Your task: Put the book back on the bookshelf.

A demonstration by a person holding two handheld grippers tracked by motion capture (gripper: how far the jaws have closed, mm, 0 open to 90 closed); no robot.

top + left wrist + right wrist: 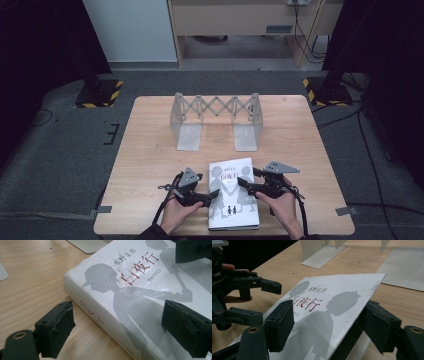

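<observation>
White book [233, 195] lies flat at near edge of the wooden table [150, 165], cover up w/ grey silhouettes & red characters, between both hands. Left gripper [200, 198] sits at the book's left edge, jaws spread: one jaw beside the spine on the table, other over the cover, not pressing. Right gripper [248, 185] at the book's right side, jaws spread either side of the front cover [342, 302], which is lifted at an angle off the pages; no pinch visible. Metal folding bookend rack [215, 120] stands upright further back, well apart from book.
</observation>
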